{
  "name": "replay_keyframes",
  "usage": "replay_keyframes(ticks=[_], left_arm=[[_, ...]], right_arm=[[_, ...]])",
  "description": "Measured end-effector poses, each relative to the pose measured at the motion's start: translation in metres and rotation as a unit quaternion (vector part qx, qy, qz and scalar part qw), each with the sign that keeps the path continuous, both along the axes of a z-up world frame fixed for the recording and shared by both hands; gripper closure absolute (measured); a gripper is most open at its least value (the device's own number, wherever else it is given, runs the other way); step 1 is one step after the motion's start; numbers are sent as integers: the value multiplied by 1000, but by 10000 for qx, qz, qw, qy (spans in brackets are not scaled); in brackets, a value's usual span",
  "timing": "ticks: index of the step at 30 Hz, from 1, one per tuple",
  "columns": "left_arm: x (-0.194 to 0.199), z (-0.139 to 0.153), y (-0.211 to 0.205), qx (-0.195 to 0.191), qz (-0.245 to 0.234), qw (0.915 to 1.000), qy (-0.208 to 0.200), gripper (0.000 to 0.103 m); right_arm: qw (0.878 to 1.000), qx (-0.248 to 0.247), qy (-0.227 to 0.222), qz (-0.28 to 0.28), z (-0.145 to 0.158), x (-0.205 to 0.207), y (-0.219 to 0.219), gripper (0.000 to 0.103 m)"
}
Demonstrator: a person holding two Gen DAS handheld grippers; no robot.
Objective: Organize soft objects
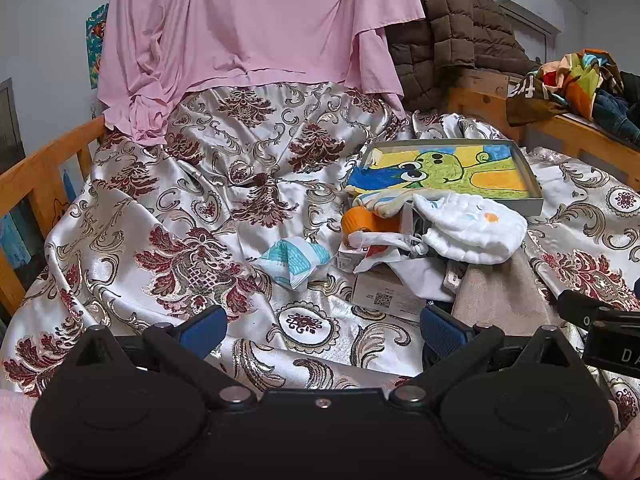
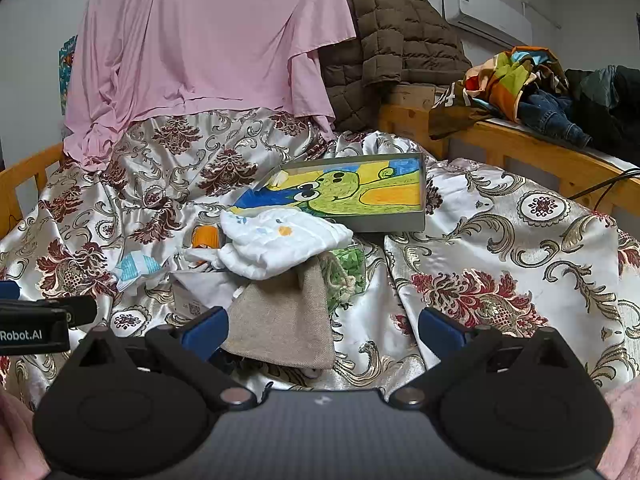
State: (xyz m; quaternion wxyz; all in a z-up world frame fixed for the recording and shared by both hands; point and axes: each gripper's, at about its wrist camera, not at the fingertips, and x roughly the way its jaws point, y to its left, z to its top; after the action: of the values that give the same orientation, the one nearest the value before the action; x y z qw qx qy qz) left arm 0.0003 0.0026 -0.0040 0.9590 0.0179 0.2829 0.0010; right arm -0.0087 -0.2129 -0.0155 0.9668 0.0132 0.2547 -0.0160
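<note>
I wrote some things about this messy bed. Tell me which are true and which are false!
1. Both grippers, left gripper and right gripper, are open. True.
2. The white cloth lies on top of the beige cloth. True.
3. The frog picture lies in a round basket. False: it lies in a flat rectangular box.
4. The pink sheet is folded on the bed. False: it hangs draped behind the bed.

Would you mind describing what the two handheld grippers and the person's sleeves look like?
Both grippers are matte black with rounded, disc-like housings, silver pivot bolts and blue finger pads. The left gripper has a smooth black body; the right gripper has a carbon-weave centre panel. White lettering reading "Robot.AI" marks the left gripper's side in the right wrist view. Fuzzy pink sleeves show at the frame corners.
</note>
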Motion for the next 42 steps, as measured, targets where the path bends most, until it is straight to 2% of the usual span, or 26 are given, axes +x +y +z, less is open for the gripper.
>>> replay_keyframes(ticks=[42], left_arm=[[0, -4, 0, 15, 23, 10000, 23, 1]], right_arm=[[10000, 8, 34, -28, 1, 1, -1, 0]])
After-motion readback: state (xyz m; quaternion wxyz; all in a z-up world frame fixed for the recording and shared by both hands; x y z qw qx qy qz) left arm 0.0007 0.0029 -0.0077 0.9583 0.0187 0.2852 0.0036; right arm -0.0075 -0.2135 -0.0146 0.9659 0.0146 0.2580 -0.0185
